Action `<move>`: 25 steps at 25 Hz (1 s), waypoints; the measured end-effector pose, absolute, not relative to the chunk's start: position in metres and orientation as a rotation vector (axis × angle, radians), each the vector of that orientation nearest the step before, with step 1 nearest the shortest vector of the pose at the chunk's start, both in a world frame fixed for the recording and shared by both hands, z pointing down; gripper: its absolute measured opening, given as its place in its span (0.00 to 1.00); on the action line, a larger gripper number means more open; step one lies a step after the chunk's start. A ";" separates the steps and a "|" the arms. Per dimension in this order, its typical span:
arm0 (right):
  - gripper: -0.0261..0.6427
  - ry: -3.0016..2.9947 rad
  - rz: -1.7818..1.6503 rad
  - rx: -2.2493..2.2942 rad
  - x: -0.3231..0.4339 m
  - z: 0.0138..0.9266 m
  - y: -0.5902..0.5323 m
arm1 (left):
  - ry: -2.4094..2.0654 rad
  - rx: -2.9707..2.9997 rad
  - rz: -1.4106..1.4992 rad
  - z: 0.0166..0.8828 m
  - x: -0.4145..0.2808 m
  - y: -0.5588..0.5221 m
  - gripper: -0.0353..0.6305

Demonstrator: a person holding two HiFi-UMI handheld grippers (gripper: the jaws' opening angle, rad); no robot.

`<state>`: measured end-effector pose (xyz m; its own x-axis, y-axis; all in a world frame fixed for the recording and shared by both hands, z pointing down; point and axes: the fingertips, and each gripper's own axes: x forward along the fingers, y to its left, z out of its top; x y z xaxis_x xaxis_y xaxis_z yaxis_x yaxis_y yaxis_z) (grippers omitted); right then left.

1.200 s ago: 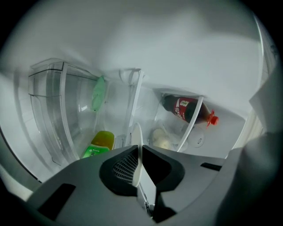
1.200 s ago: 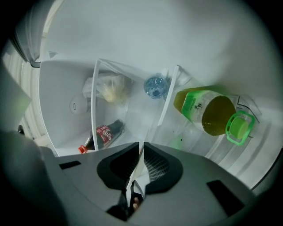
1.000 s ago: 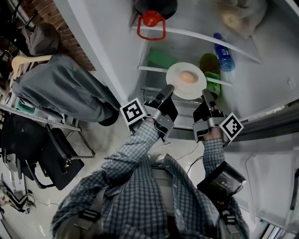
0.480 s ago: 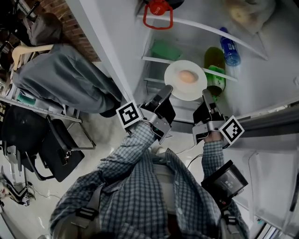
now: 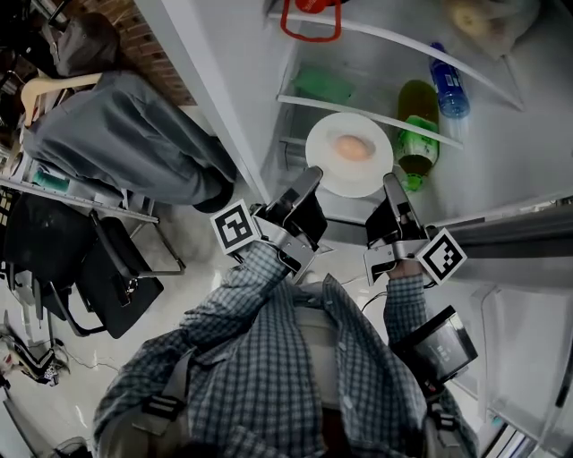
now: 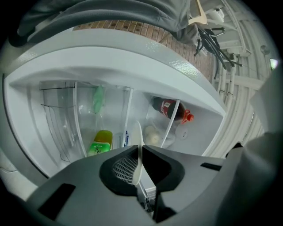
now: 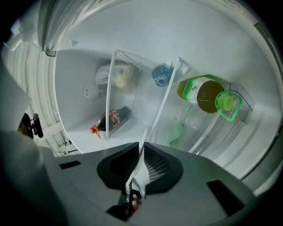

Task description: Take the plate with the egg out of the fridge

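Note:
A white plate (image 5: 333, 170) carrying a pale brown egg (image 5: 352, 148) hangs in front of the open fridge's lower shelf (image 5: 376, 116), level, held from both sides. My left gripper (image 5: 313, 175) is shut on the plate's near-left rim, and my right gripper (image 5: 391, 182) is shut on its near-right rim. In the left gripper view the plate (image 6: 138, 145) shows edge-on, pinched between the jaws. The right gripper view shows the plate (image 7: 140, 170) as a thin white edge clamped the same way.
Inside the fridge lie a green bottle (image 5: 416, 125), a blue-capped water bottle (image 5: 448, 89), a green packet (image 5: 324, 87), a red handle (image 5: 311, 20) and a bagged food item (image 5: 479, 22). A cola bottle (image 6: 170, 109) lies on a shelf. Another person (image 5: 125, 152) stands at left.
The plate with the egg has come out toward me, away from the shelf, with both grippers still clamped on it. The fridge shelves have slid upward in the head view.

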<state>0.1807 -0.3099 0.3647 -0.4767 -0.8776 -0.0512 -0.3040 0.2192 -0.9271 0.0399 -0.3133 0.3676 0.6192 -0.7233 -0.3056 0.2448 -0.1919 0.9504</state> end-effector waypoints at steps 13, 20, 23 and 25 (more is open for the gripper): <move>0.10 1.915 -1.235 -1.138 0.153 0.374 -0.285 | -0.396 1.532 -0.897 0.375 0.012 -0.292 0.11; 0.10 1.899 -1.202 -1.166 0.134 0.376 -0.267 | -0.363 1.534 -0.867 0.377 -0.007 -0.277 0.11; 0.10 1.892 -1.186 -1.185 0.126 0.377 -0.260 | -0.348 1.547 -0.850 0.377 -0.015 -0.272 0.11; 0.09 1.878 -1.179 -1.197 0.122 0.378 -0.253 | -0.335 1.552 -0.840 0.378 -0.019 -0.267 0.11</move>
